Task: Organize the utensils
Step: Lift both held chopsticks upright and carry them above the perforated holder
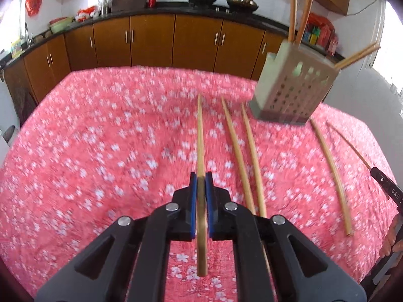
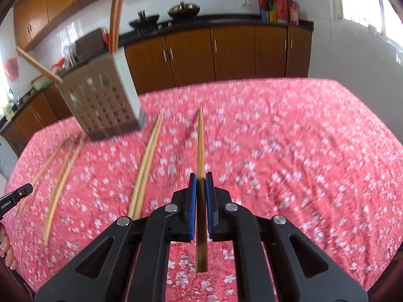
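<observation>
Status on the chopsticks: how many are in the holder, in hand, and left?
Done: about four chopsticks stand in the grey holder.
In hand: the left tongs and the right tongs are each shut on one chopstick.
Left: three loose chopsticks lie on the pink tablecloth.

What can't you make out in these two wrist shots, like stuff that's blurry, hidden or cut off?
- Left wrist view: tops of the upright chopsticks in the holder run past the top edge.
- Right wrist view: loose chopsticks left of the holder smear together; their count is unclear.
- Both views: the tablecloth pattern is motion-blurred.
- Left wrist view: right gripper mostly cut off by the right edge.
</observation>
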